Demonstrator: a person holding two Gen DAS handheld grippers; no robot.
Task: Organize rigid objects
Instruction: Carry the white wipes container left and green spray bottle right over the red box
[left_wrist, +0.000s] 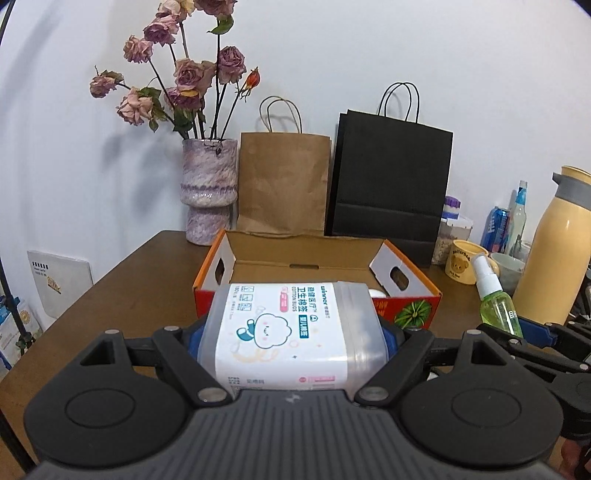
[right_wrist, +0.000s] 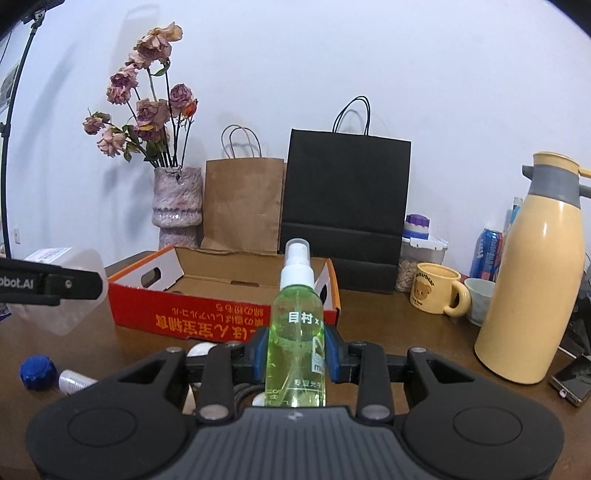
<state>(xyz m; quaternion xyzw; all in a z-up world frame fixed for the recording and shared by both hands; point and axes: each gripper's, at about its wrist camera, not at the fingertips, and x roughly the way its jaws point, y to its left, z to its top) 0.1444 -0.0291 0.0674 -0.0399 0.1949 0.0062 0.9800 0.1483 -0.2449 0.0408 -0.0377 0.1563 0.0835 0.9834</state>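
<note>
Taking the open orange box (left_wrist: 317, 271) in the middle of the brown worktop (left_wrist: 122, 288) as the landmark, and reading from left to right.

Far left of the box, in the right wrist view, a blue cap (right_wrist: 37, 371) and a small clear bottle (right_wrist: 75, 382) lie on the worktop. Behind the box's left corner stands a vase (left_wrist: 210, 192) of dried roses (left_wrist: 177, 77). Directly behind the box, against the wall, a brown bag (left_wrist: 282, 184) and then a black bag (left_wrist: 391, 177) stand upright.

In front of the box the left tongs (left_wrist: 291, 339) stand wide and clamp a cotton-bud tub (left_wrist: 291, 332) by its sides; the tub is lifted clear of the worktop, just short of the box's near wall, its label facing up.

To the right of that, the right tongs (right_wrist: 295, 354) are closed narrow on a green spray bottle (right_wrist: 295, 343), gripped around its lower body. The bottle is upright with its white nozzle on top, in front of the box's right half and above the worktop.

Right of the box stand a jar (right_wrist: 419, 254) with a purple lid, a yellow bear mug (right_wrist: 436, 293), a pale bowl (right_wrist: 480, 299), a blue can (right_wrist: 487, 254) and a tall yellow flask (right_wrist: 535, 280). A phone (right_wrist: 572, 380) lies at the far right edge.
</note>
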